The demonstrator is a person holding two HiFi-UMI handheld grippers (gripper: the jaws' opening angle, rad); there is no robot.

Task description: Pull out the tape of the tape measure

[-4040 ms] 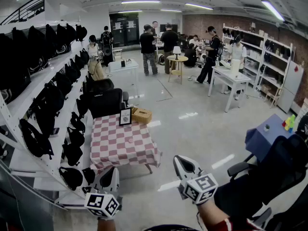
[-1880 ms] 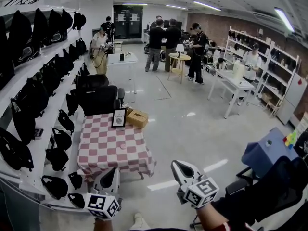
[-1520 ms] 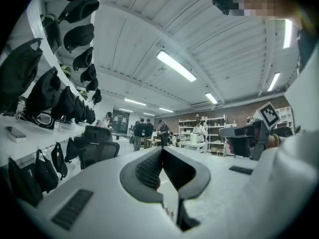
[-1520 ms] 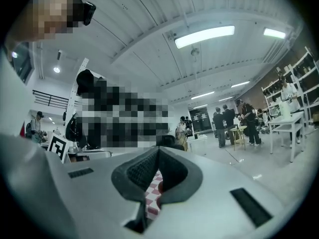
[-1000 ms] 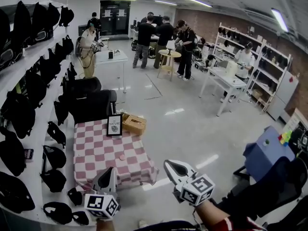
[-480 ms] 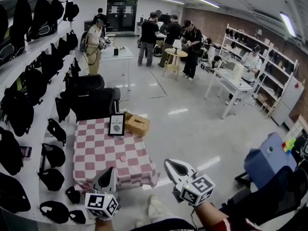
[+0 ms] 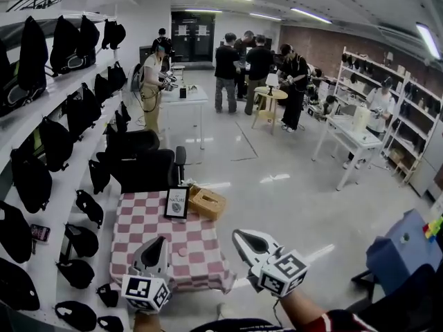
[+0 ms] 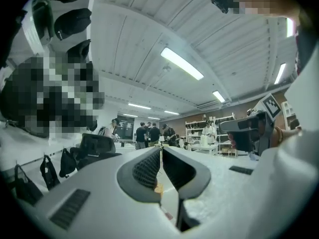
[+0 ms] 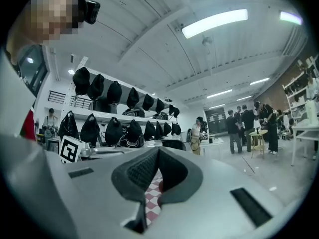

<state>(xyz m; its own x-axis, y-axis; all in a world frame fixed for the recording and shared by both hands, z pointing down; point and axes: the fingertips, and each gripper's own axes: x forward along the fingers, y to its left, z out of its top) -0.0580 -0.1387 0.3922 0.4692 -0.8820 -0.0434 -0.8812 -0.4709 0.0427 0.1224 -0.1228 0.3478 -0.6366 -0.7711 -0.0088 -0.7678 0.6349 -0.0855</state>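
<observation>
A low table with a red-and-white checked cloth stands just ahead of both grippers in the head view. On it lies a small round pinkish thing, too small to identify. My left gripper hangs over the table's near left part, jaws together and empty. My right gripper is at the table's near right corner, also closed with nothing in it. In the left gripper view the left gripper has its tips touching. In the right gripper view the right gripper shows its tips meeting, with checked cloth below.
A framed picture and a brown tissue box stand at the table's far edge. Black chairs are behind it. Shelves of black bags line the left wall. Several people and white tables are farther back. A blue box is at the right.
The view has come closer to the checked table, which now lies nearer and lower under the grippers. Both grippers have advanced with it, still closed and empty.
</observation>
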